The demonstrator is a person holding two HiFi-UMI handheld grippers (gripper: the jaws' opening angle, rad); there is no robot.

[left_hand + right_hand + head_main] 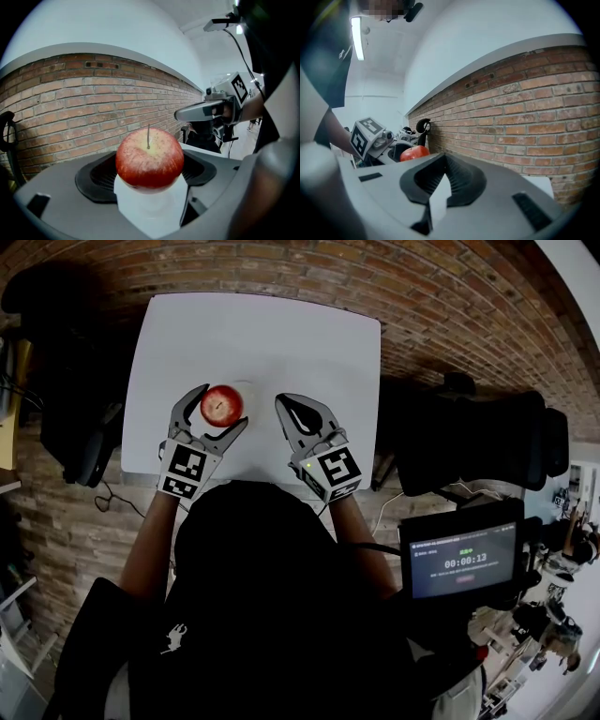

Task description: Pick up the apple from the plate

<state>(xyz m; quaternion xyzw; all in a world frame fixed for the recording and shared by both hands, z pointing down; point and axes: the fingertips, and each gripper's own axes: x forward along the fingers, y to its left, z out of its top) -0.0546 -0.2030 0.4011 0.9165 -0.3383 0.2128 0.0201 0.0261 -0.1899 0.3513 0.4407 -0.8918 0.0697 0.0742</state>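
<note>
A red apple (222,405) with a short stem sits between the two jaws of my left gripper (217,414), which is shut on it. In the left gripper view the apple (149,159) fills the gap and touches both dark pads (96,177), with a white surface below it. The white plate (251,390) shows faintly just right of the apple on the white table (281,334). My right gripper (286,404) hovers to the right of the plate, shut with nothing in it. From the right gripper view (443,161) the apple (414,153) shows far left.
Black chairs stand left (80,427) and right (478,442) of the table on a brick floor. A screen with a timer (459,563) is at my lower right. The table's near edge lies just behind both grippers.
</note>
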